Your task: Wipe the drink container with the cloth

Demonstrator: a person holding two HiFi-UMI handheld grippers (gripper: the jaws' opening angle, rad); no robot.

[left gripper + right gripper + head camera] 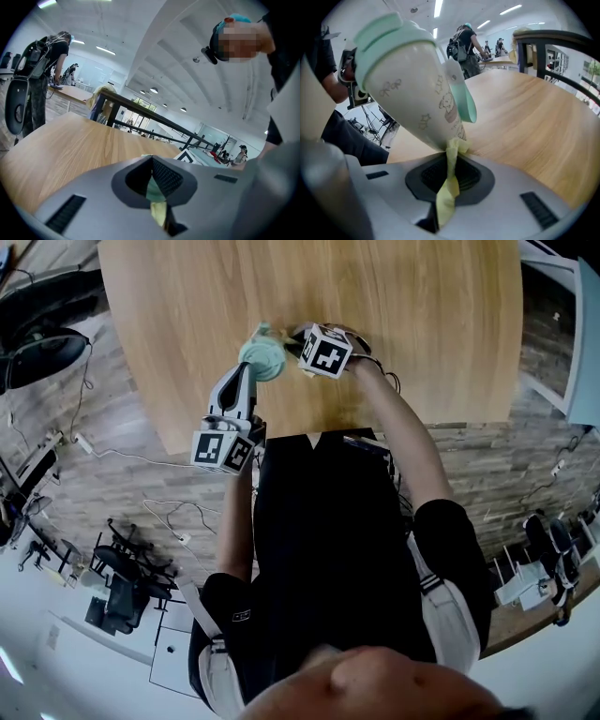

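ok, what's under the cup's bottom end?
The yellow cloth, pinched in the right gripper, bunches against the tilted cup there, wooden table beyond. The cloth covers the contact spot; the cup's base face is out of sight.

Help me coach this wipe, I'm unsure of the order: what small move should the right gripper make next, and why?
Probably slide the cloth up along the cup. The right gripper is shut on the cloth, whose tip touches only the tilted cup's bottom edge, and the left gripper seems to hold the cup.
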